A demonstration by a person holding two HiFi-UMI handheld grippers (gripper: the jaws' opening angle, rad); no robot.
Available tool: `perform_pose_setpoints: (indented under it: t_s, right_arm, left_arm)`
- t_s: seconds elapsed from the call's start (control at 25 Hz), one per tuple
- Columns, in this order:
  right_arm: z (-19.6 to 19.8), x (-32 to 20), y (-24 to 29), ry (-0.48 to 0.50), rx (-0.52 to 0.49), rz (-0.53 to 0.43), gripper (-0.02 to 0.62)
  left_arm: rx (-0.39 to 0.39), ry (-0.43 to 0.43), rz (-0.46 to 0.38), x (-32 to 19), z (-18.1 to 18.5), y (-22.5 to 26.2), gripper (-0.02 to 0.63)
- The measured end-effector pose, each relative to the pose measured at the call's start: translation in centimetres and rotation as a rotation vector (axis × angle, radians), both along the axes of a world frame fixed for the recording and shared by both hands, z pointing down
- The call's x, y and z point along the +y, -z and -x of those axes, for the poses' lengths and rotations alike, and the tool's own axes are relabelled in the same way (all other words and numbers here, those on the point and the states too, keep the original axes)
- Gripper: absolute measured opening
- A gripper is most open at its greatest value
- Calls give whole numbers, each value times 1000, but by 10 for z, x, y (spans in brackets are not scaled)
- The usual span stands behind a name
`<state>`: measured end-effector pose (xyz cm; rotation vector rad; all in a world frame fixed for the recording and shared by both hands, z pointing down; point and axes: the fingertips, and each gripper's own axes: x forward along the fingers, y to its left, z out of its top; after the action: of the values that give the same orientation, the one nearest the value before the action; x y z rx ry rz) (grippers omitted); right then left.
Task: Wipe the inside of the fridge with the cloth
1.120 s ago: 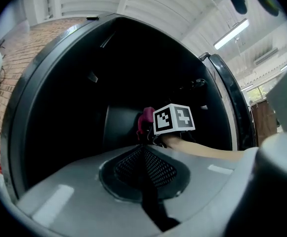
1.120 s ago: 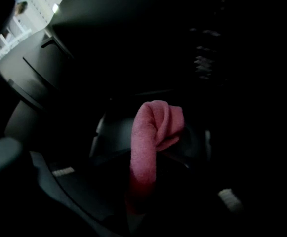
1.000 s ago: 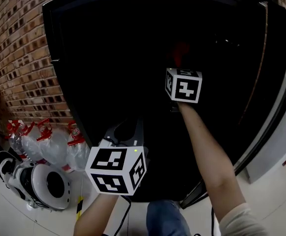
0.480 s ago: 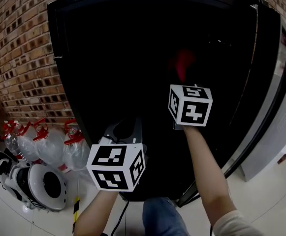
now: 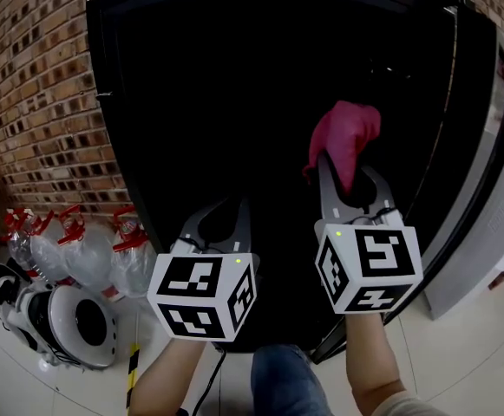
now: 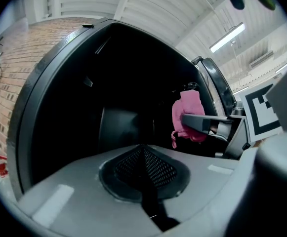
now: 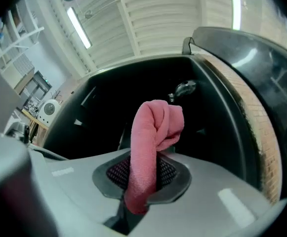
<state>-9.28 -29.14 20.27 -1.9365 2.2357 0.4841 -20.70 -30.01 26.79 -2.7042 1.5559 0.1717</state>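
The black fridge [image 5: 113, 76] stands open before me, its inside dark. My right gripper [image 5: 349, 173] is shut on a pink cloth [image 5: 345, 141], held just outside the opening at centre right. The cloth [image 7: 150, 157] is pinched between the pads and bunches above them in the right gripper view. My left gripper [image 5: 224, 219] hangs lower left, in front of the fridge; its jaws are shut with nothing between them [image 6: 144, 169]. From the left gripper view the cloth [image 6: 185, 120] and right gripper show at the right.
A brick wall [image 5: 35, 102] runs along the left. Water bottles with red caps [image 5: 87, 245] and a white round appliance [image 5: 69, 323] sit on the tiled floor at lower left. The fridge door [image 5: 486, 172] stands open at the right.
The right gripper has pulled back out of the dark fridge toward me and lower; the pink cloth, barely visible inside before, is now plainly seen. The left gripper has stayed nearly still.
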Motion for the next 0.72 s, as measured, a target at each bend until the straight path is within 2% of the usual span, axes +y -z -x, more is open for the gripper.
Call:
perform_pose_setpoints:
  t_s: [0.2,0.32,0.48,0.6,0.72]
  right_arm:
    - [33,13,0,123,23,-44,57]
    - [74,22,-9,280,38,-59,57]
    - [118,22,-31,502,-18,-26,57]
    - [138,16,-45,567,-21,-2,57]
    - [165,14,-55,631,16,9,57]
  left_arm:
    - [6,17,16,7,11,-5,9]
    - [16,39,-6,24,26,-5,11]
    - [34,90,-41,48,53,3,9]
    - [41,122,-56,57,69,11,9]
    - [38,135,-53,60,75,13,9]
